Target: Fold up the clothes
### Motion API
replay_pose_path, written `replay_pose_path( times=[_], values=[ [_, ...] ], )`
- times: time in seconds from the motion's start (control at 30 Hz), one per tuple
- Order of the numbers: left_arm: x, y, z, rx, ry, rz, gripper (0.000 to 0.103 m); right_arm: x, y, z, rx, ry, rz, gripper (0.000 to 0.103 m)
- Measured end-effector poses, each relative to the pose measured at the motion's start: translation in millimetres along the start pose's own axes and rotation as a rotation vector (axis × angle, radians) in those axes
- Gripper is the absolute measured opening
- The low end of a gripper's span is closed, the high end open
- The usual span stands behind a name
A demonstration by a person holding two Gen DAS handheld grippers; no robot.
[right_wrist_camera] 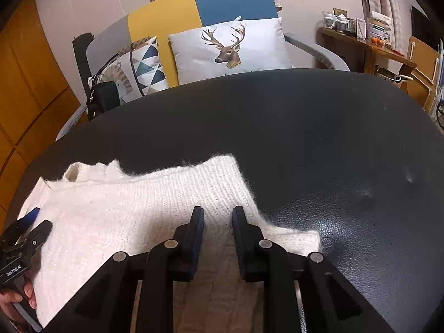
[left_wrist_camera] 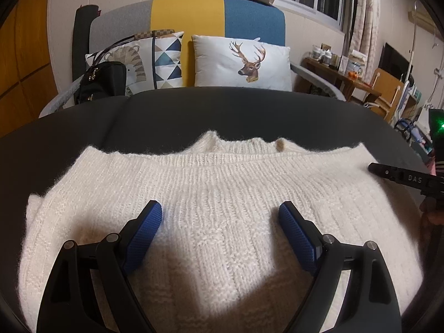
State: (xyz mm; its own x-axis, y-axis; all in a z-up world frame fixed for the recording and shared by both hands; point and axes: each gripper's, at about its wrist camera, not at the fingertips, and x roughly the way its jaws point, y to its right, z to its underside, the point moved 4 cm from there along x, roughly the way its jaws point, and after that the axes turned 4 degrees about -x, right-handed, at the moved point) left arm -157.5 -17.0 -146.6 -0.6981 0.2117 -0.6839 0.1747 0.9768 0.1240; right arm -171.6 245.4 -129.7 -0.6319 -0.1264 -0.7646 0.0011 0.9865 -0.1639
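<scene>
A cream knitted sweater lies flat on the black leatherette table, neckline toward the far edge. My left gripper hovers over the sweater's middle, open wide, with nothing between its blue pads. In the right wrist view, my right gripper hangs over the sweater's right edge, its jaws only a narrow gap apart and gripping nothing I can see. The right gripper's tip shows at the sweater's right side in the left wrist view. The left gripper and a hand show at the lower left.
The bare black table stretches right of the sweater. Behind it is a sofa with a deer cushion, a patterned cushion and a black bag. A wooden side table with jars stands far right.
</scene>
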Motion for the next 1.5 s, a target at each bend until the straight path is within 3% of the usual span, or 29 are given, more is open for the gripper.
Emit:
replay_pose_path(
  times=[0.07, 0.13, 0.3, 0.43, 0.9, 1.07, 1.33, 1.5],
  values=[
    [-4, -2, 1, -0.003, 0.008, 0.002, 0.088, -17, -16, -2, -0.002, 0.035, 0.0, 0.022],
    [-7, -2, 2, -0.005, 0.014, 0.001, 0.088, -33, -42, -1, -0.03, 0.082, -0.067, 0.022],
    [-10, 1, 3, 0.012, 0.013, -0.012, 0.088, -35, -118, 10, -0.185, 0.082, -0.205, 0.022],
    [-22, -6, 7, 0.023, 0.032, -0.032, 0.088, 0, -150, 28, -0.306, 0.014, -0.148, 0.023],
    [-105, -131, 50, -0.219, 0.105, -0.059, 0.088, 15, -146, 39, -0.283, 0.048, -0.142, 0.026],
    [-132, -161, 59, -0.264, 0.106, -0.022, 0.088, 15, -144, 39, -0.273, 0.049, -0.152, 0.026],
    [-130, -145, 79, -0.136, 0.051, 0.033, 0.085, 15, -143, 39, -0.264, 0.05, -0.16, 0.026],
    [-114, -140, 89, -0.14, 0.002, 0.071, 0.071, 15, -143, 39, -0.257, 0.051, -0.166, 0.026]
  ],
)
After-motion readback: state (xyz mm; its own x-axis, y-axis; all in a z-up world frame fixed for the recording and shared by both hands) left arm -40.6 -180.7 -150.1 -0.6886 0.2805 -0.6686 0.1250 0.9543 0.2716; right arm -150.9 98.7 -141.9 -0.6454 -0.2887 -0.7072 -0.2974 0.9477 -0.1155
